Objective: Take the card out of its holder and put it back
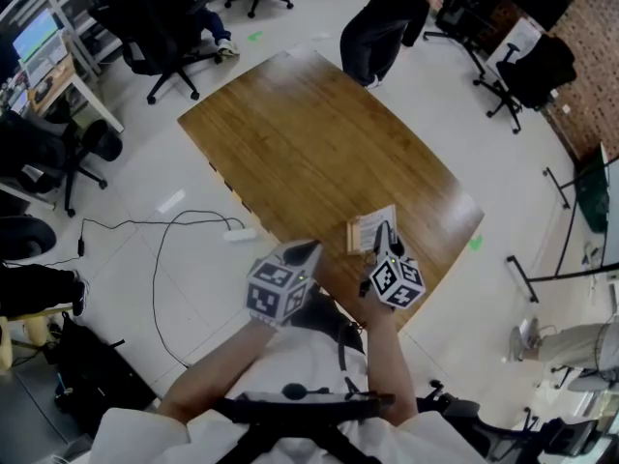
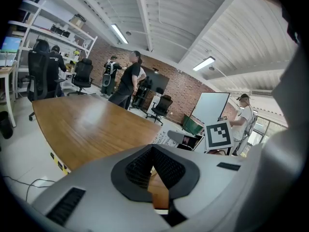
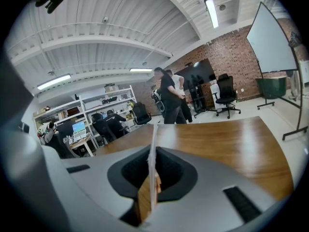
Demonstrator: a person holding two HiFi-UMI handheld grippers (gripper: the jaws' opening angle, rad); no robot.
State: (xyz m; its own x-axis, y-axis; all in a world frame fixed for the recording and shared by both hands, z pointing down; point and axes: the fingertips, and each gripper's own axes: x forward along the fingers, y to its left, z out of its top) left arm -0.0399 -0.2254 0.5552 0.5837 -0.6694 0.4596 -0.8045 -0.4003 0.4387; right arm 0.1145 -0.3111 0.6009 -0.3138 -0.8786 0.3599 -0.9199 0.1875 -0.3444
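A white printed card (image 1: 373, 226) stands on edge near the table's front right, with a small wooden holder (image 1: 355, 237) along its left side. My right gripper (image 1: 385, 234) is shut on the card. In the right gripper view the card (image 3: 153, 144) runs edge-on between the pads of the right gripper (image 3: 153, 161), with a strip of wood (image 3: 144, 199) beside its lower part. I cannot tell whether the card sits in the holder's slot. My left gripper (image 1: 308, 250) hangs just left of the card, shut and empty (image 2: 153, 151); from it the card (image 2: 170, 137) shows ahead to the right.
The wooden table (image 1: 309, 143) stretches away bare beyond the card. A person (image 1: 382, 17) stands at its far edge. Office chairs (image 1: 155, 37), desks and shelves ring the room, and a cable (image 1: 164, 249) lies on the floor at left.
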